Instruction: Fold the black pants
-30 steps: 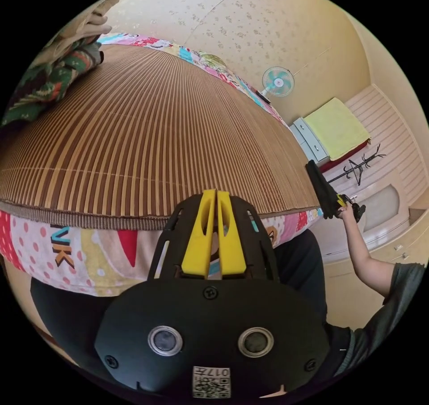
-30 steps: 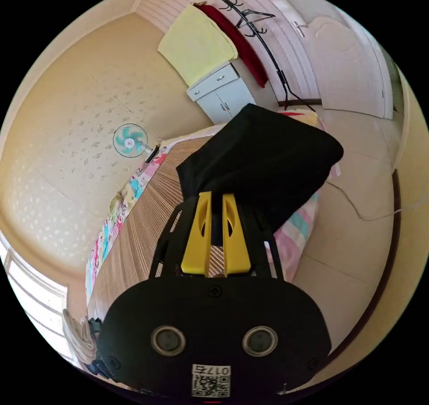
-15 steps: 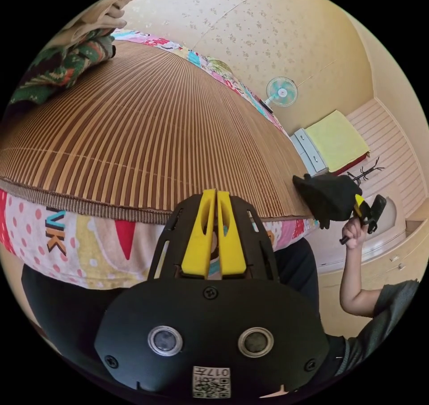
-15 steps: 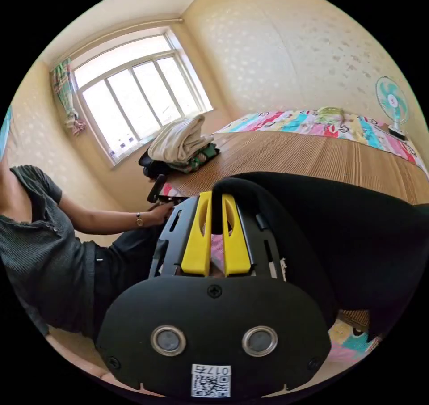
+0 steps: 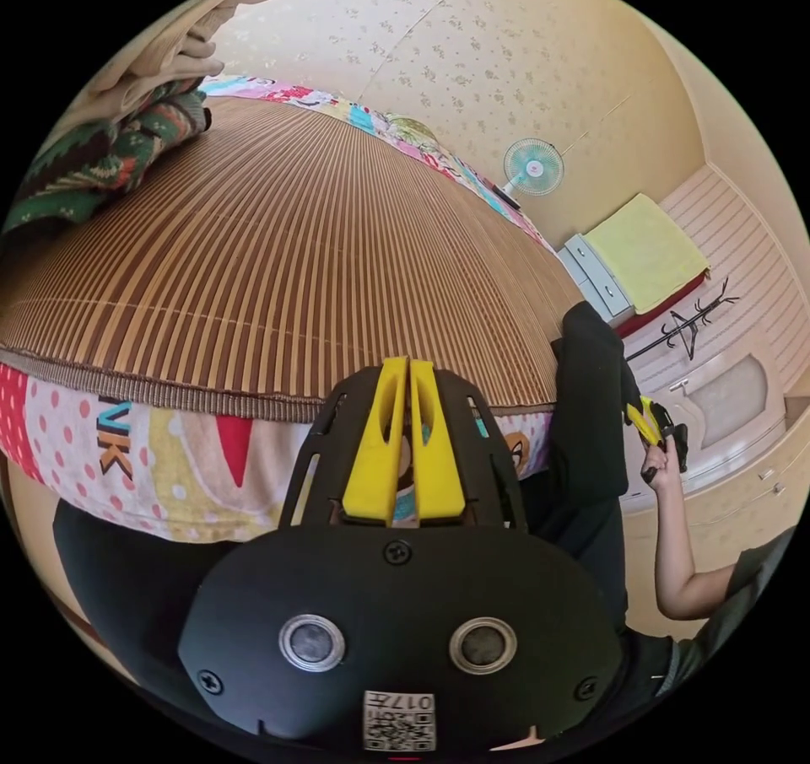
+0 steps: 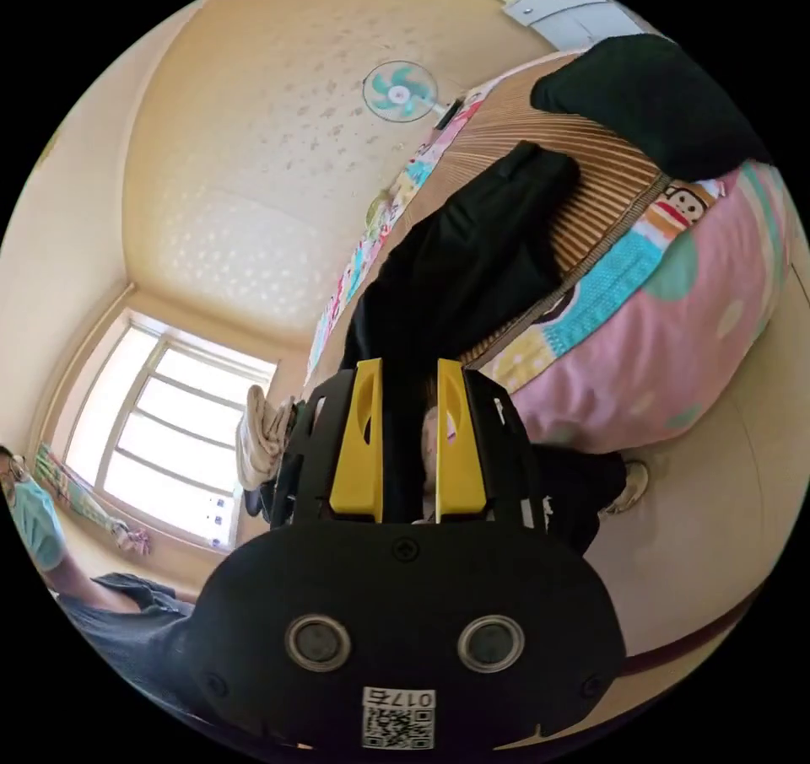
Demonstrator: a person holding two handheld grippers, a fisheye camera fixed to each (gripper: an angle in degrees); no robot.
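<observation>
Draping over the mat's (image 5: 278, 233) corner, the pants (image 6: 460, 271) run between the right gripper's (image 6: 403, 442) spread jaws, while the left gripper (image 5: 403, 443), jaws pressed together, sits below the mat's edge, with clothes (image 5: 101, 144) at the mat's far end.

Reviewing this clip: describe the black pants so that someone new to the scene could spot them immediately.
Start at the bed covered by the striped bamboo mat. At the mat's near edge, by the cartoon-print sheet, the black pants lie partly on the mat and hang over the side. They are plain black, unlike the patterned green clothes pile at the mat's far corner.
</observation>
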